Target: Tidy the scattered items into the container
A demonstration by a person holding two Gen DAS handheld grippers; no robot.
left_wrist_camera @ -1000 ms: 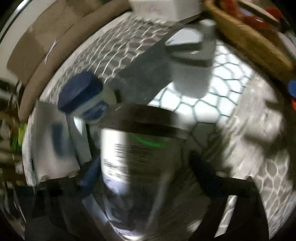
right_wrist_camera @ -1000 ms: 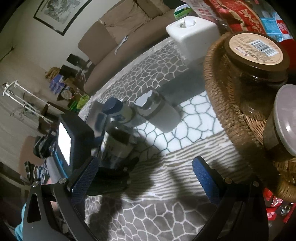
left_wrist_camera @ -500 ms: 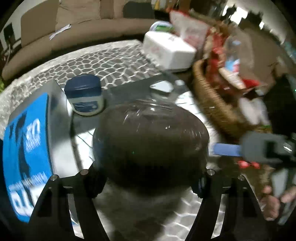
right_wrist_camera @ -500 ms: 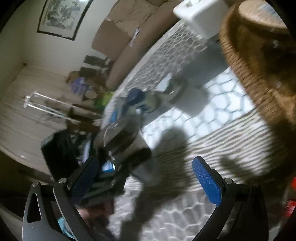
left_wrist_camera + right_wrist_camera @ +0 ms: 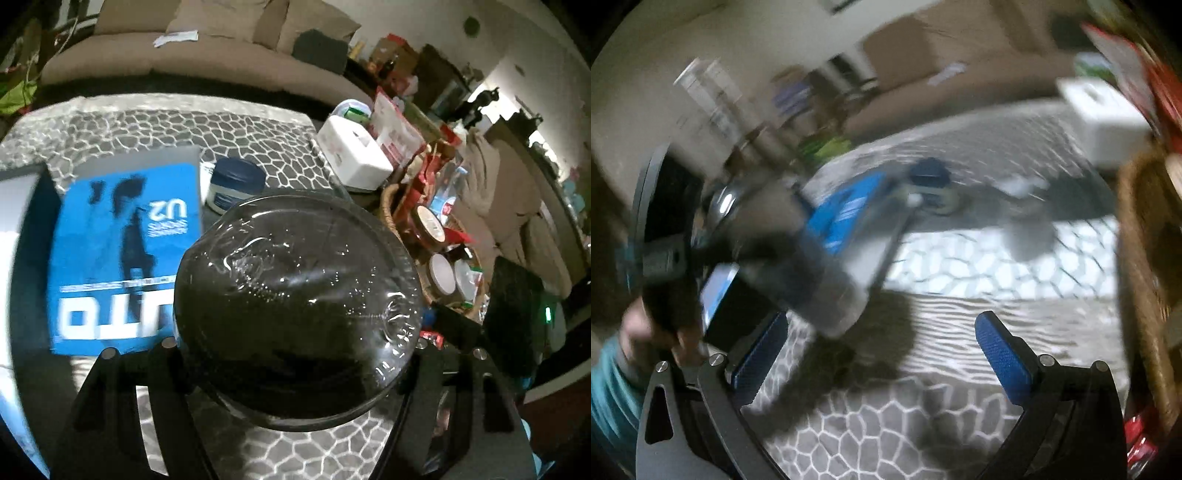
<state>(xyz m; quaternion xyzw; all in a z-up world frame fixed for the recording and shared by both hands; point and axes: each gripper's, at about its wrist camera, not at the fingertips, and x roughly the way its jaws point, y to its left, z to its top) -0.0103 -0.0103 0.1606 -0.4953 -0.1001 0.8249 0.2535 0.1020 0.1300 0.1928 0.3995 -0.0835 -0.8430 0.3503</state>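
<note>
My left gripper (image 5: 295, 354) is shut on a dark-lidded jar (image 5: 299, 302), lifted above the table; its plastic-wrapped lid fills the left wrist view. The jar also shows, blurred, in the right wrist view (image 5: 820, 280), held by the left gripper (image 5: 746, 254). The wicker basket (image 5: 391, 206) stands at the right with several jars and red packets in it; its rim shows in the right wrist view (image 5: 1141, 266). A blue-lidded tub (image 5: 236, 181) stands on the table. My right gripper (image 5: 879, 350) is open and empty above the patterned tablecloth.
A blue and grey box (image 5: 125, 251) lies at the left. A white tissue box (image 5: 354, 155) stands behind the basket. A grey-capped white container (image 5: 1027, 221) lies blurred on the cloth. A beige sofa (image 5: 184, 48) runs behind the table.
My left gripper has lifted the jar off the table and tipped, so I look down on its lid. The right gripper has swung, and its view is blurred.
</note>
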